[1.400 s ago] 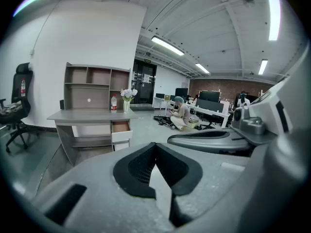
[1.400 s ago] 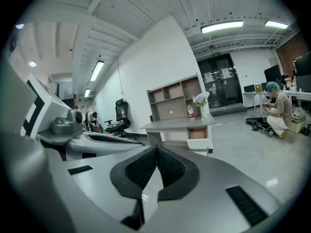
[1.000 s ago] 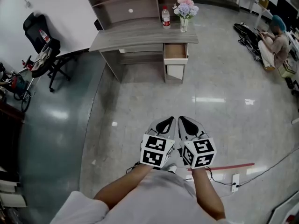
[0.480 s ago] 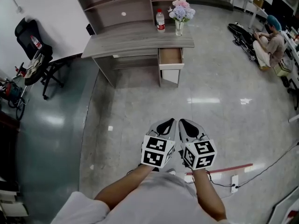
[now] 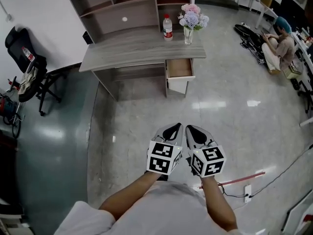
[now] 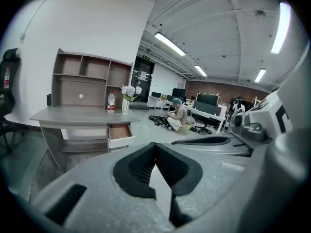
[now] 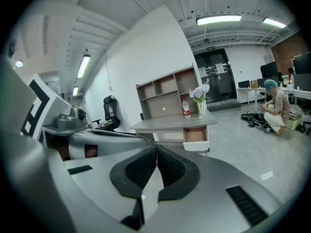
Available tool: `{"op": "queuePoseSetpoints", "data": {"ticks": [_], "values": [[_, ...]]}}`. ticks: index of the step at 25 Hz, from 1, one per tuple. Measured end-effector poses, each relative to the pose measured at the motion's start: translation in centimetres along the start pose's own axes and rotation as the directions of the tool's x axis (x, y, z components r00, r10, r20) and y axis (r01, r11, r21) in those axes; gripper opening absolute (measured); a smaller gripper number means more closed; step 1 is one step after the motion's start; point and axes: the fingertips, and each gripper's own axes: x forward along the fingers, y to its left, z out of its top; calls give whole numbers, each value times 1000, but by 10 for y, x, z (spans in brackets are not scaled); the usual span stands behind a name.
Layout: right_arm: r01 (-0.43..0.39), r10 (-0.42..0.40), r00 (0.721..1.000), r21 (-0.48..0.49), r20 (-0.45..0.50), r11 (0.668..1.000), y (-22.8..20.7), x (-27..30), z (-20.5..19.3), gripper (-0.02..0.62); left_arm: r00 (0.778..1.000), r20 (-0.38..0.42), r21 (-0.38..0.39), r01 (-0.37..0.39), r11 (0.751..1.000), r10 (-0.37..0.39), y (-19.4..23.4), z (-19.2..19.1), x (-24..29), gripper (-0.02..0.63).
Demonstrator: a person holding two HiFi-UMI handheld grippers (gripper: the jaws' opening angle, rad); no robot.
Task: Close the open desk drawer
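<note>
A grey wooden desk (image 5: 132, 48) with a shelf unit stands across the room. Under its right end, the drawer (image 5: 179, 70) is pulled out, its brown inside showing; it also appears as the drawer (image 6: 119, 133) and the drawer (image 7: 196, 136) in the gripper views. My left gripper (image 5: 172, 130) and right gripper (image 5: 194, 130) hang side by side in front of my chest, well short of the desk. Both are shut with nothing between the jaws.
A water bottle (image 5: 167, 27) and a vase of flowers (image 5: 190, 20) stand on the desk's right end. A black office chair (image 5: 24, 72) is at the left. A person (image 5: 276, 45) sits on the floor at far right. A power strip (image 5: 246, 192) and cables lie at lower right.
The desk and its drawer sit a little closer and further left in the head view; the chair has slid towards the left edge. Both grippers keep the same shut pose.
</note>
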Motion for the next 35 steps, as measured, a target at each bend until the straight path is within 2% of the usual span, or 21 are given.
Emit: {"op": "queuePoseSetpoints", "data": {"ticks": [11,18,26,35], "values": [[26,-27,1000,-14,-16,1000,32,85,33,3,999,12,-15,36,999,-36,92,29,4,3],[32,-32,999,-6,-35,999,38,120,36,3,999,11,-42,38,998,-37,130,32,13,3],[35,-34,998,18,-45,999,13,149,38,2,999,-13,-46,32,998,-32,148,36,43,3],[-27,28,998,20,-53,999,-41,195,60,3,1000,-19,-51,-24,998,23,166,65,109,3]]}}
